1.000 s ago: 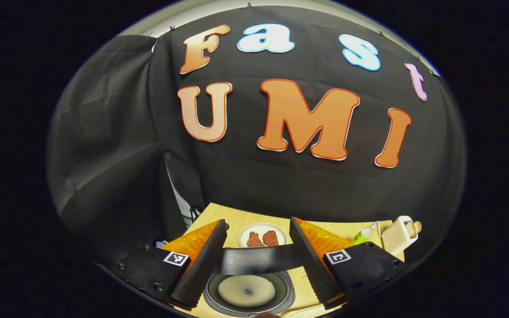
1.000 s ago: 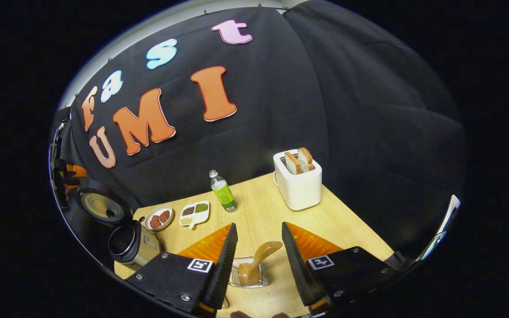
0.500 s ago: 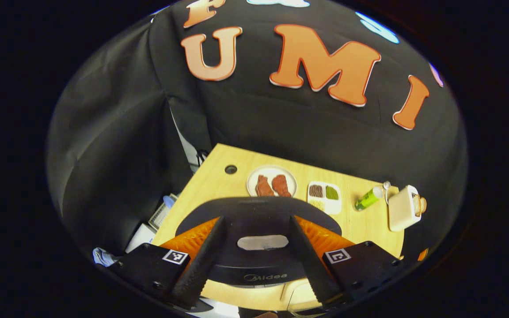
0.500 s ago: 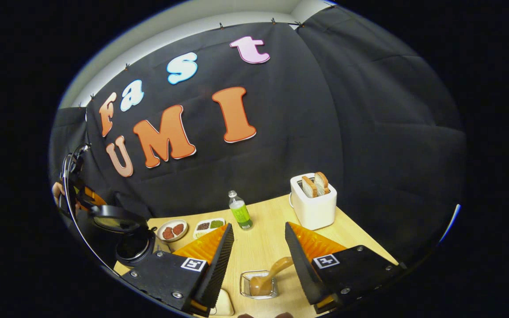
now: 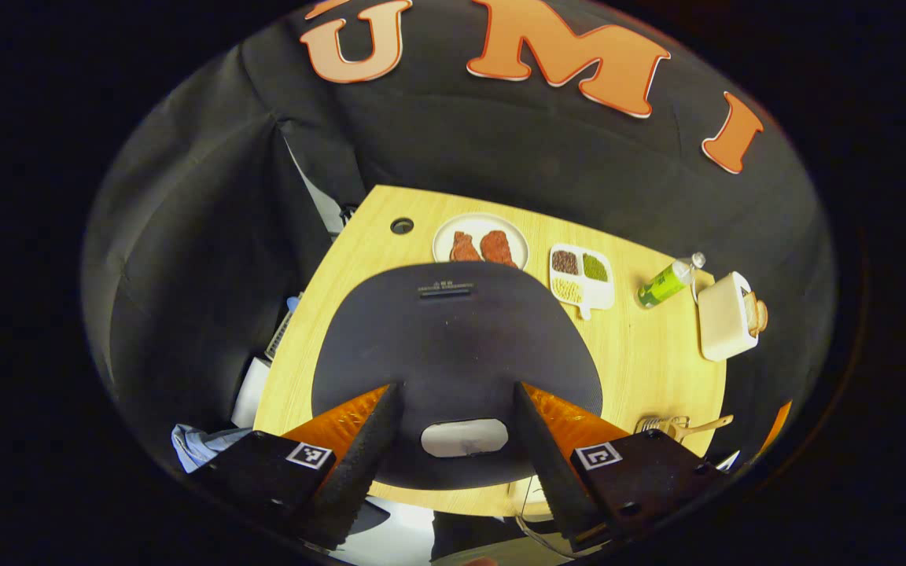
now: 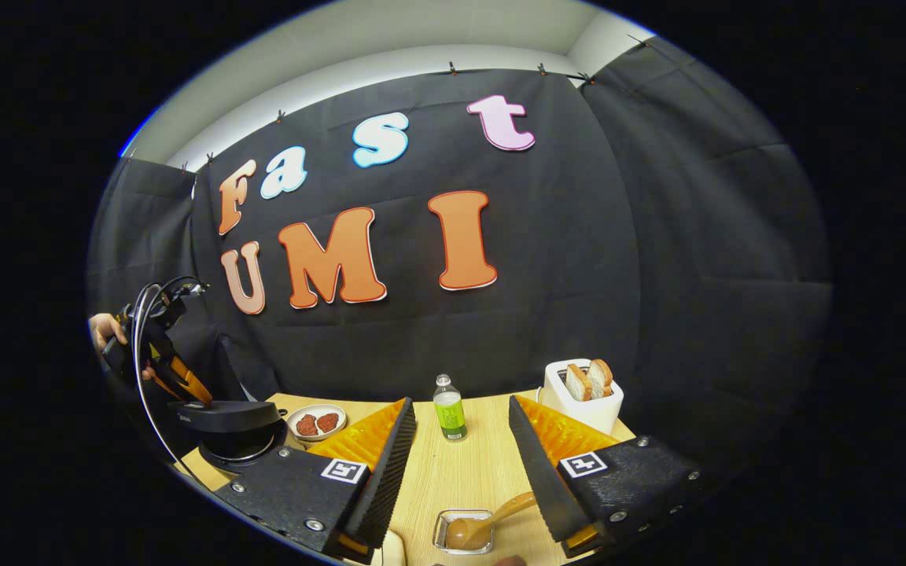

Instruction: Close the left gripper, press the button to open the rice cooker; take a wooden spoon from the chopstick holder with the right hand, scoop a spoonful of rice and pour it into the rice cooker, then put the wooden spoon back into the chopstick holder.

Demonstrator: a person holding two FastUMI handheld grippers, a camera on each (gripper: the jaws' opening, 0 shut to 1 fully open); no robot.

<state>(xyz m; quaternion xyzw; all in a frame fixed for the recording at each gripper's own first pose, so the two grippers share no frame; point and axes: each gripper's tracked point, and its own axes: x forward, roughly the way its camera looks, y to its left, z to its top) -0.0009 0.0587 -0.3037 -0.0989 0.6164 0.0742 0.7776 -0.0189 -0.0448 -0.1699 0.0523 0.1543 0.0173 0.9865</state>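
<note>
The rice cooker (image 5: pixel 453 354) lid, up a second ago, has swung down shut between the left gripper (image 5: pixel 453 440) fingers, spread apart. Right gripper (image 6: pixel 457 472) fingers gape above the wooden spoon (image 6: pixel 484 525); the task looks finished.

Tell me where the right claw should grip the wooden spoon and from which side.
Grip the spoon by its bare handle, which leans up and out of the holder toward the right. Come from above, probably; its bowl sits down inside.
</note>
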